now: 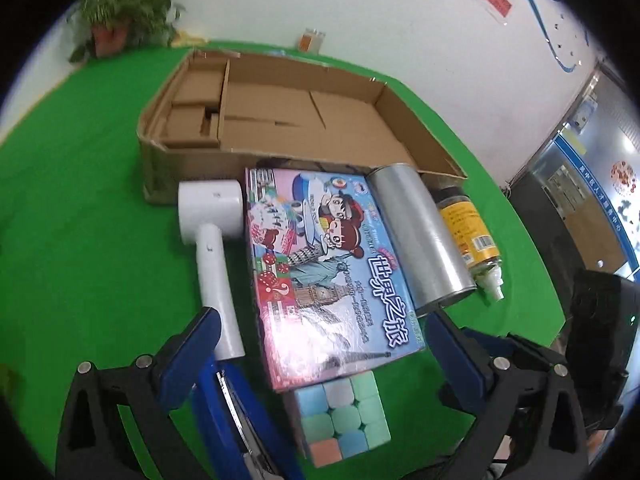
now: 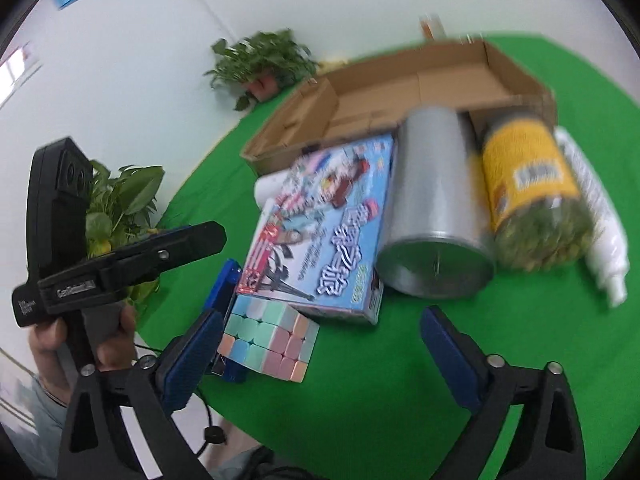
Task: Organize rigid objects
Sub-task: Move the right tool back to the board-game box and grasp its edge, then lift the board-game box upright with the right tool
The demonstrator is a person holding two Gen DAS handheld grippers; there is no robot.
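Observation:
A row of objects lies on the green table before an open cardboard box [image 1: 280,112] [image 2: 400,84]: a white hair dryer [image 1: 212,232], a colourful game box [image 1: 324,264] [image 2: 328,220], a silver can [image 1: 420,236] [image 2: 436,204], a yellow-labelled jar [image 1: 468,228] [image 2: 528,192] and a white bottle [image 2: 596,208]. A pastel cube [image 1: 344,420] [image 2: 268,340] and a blue stapler [image 1: 236,412] [image 2: 224,292] lie nearest. My left gripper [image 1: 320,352] is open above the game box's near end. My right gripper [image 2: 324,344] is open, just right of the cube.
Potted plants [image 1: 120,12] [image 2: 264,64] stand at the table's far edge by the white wall. The left gripper's handle and the hand [image 2: 80,276] holding it show in the right wrist view. Green table surface [image 2: 400,400] lies in front.

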